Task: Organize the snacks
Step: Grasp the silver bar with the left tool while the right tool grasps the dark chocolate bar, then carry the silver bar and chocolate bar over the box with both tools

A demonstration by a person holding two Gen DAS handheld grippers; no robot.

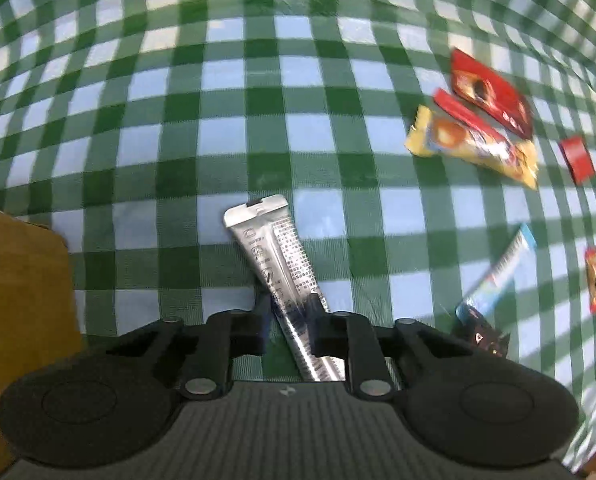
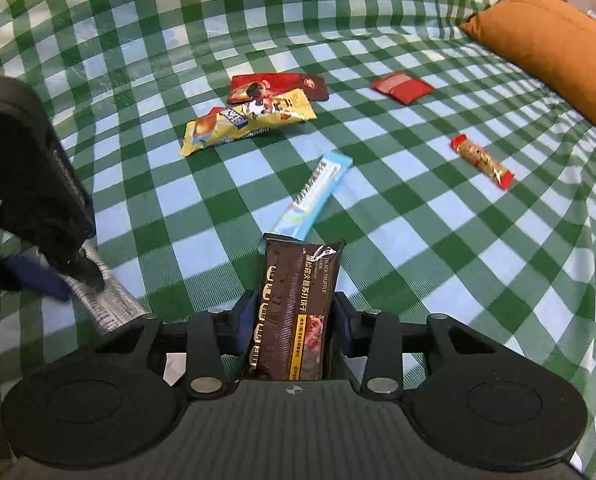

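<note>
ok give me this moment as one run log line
left hand-held gripper: shut on silver packet | right hand-held gripper: shut on brown packet | loose snacks on checked cloth: blue stick, yellow packet

Green and white checked cloth covers basically the whole surface, a bit wrinkly toward the far side. An orange cushion sits off to the far right of the right claw. Light's soft and even, kind of bluish on the white squares.
</note>
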